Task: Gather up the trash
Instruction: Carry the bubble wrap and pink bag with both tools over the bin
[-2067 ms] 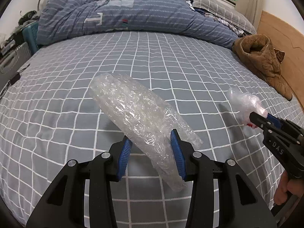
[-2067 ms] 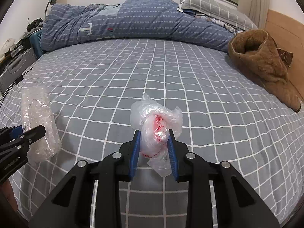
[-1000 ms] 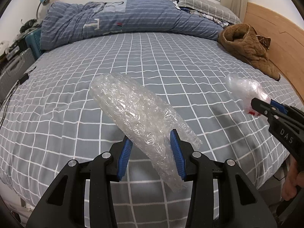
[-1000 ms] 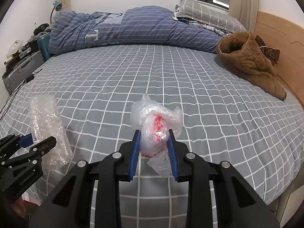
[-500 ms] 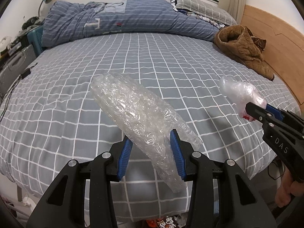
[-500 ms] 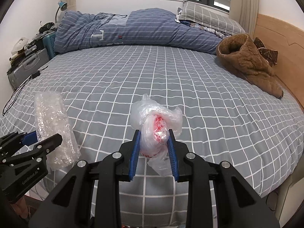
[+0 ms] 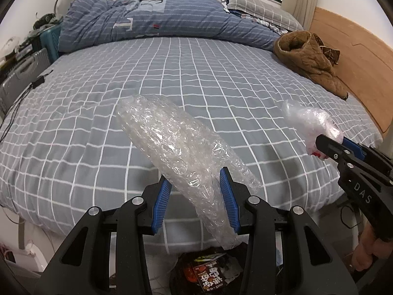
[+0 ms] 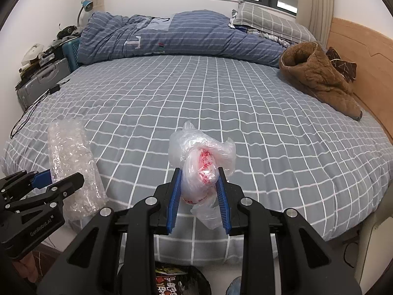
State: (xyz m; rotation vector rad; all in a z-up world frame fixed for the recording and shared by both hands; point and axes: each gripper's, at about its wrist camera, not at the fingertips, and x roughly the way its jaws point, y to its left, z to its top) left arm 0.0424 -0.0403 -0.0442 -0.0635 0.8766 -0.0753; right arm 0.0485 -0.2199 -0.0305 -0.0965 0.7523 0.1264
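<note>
My left gripper [image 7: 195, 184] is shut on a long roll of clear bubble wrap [image 7: 176, 147], held in the air over the near edge of the bed; the same bubble wrap [image 8: 73, 162] and left gripper [image 8: 52, 182] show at the lower left of the right wrist view. My right gripper [image 8: 199, 179] is shut on a crumpled clear plastic bag with red print [image 8: 201, 162]. That plastic bag [image 7: 309, 123] and the right gripper [image 7: 329, 141] appear at the right of the left wrist view. Below both grippers a dark trash bin [image 7: 208, 270] holds printed wrappers.
The bed with a grey checked sheet [image 8: 221, 103] fills both views. A blue quilt [image 8: 172, 36] and a pillow [image 8: 267, 22] lie at the far end, a brown fleece garment [image 8: 319, 78] by the wooden headboard [image 8: 363, 56]. A grey suitcase [image 8: 41, 81] stands at the left.
Both grippers have drawn back from the bed with their loads. The bed's near edge and the trash bin below have come into view. Neither grip has altered.
</note>
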